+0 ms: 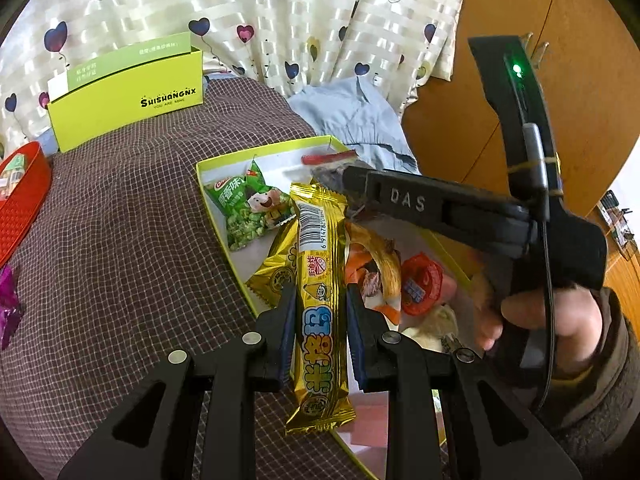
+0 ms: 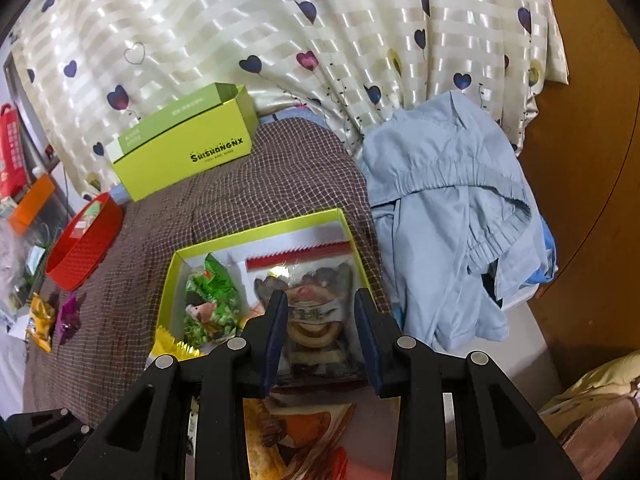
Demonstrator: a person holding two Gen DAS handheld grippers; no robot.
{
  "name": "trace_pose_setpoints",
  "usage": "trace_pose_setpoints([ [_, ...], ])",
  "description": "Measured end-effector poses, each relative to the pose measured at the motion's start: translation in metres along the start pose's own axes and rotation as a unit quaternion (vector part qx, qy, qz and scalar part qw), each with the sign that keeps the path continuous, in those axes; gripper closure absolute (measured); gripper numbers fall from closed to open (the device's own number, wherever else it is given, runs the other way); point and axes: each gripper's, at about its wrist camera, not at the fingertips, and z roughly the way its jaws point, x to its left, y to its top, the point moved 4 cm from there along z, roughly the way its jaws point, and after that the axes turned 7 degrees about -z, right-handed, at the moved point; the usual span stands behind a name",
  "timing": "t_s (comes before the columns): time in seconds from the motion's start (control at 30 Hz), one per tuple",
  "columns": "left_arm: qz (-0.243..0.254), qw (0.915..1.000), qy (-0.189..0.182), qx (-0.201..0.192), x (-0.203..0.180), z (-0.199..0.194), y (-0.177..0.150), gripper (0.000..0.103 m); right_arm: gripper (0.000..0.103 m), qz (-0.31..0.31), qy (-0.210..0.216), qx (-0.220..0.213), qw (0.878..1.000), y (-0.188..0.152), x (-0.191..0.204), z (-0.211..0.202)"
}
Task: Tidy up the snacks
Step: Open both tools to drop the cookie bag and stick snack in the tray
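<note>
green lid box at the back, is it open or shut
Open. The green box stands on the checked cloth with its top flap up and the hollow inside showing at its right end. What it holds cannot be seen.

Bed under brown checked cover [image 2: 240, 184]; heart-print satin quilt [image 2: 280, 40] far side, wooden headboard [image 2: 592, 160] right.

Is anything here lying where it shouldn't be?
Two snacks, a yellow packet and a purple wrapper, lie loose on the checked cloth, outside the red basket and the green tray that holds the other snacks.
</note>
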Motion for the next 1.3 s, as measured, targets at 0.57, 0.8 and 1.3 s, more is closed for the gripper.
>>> trace_pose_setpoints([
  [0.57,-0.013,0.9997,-0.010,0.015,0.003,0.002,-0.006,0.069,0.056,0.011,0.005,0.009,1.000,-0.003,-0.001,0.001],
  [0.8,-0.013,0.9999,-0.006,0.009,0.004,-0.007,-0.008,0.045,0.045,0.009,0.001,-0.002,1.000,-0.004,0.004,-0.012],
  [1.3,-0.021,0.9997,-0.001,-0.015,0.014,-0.033,-0.008,0.045,0.038,-0.003,0.012,-0.030,0.999,-0.005,0.034,-0.045],
])
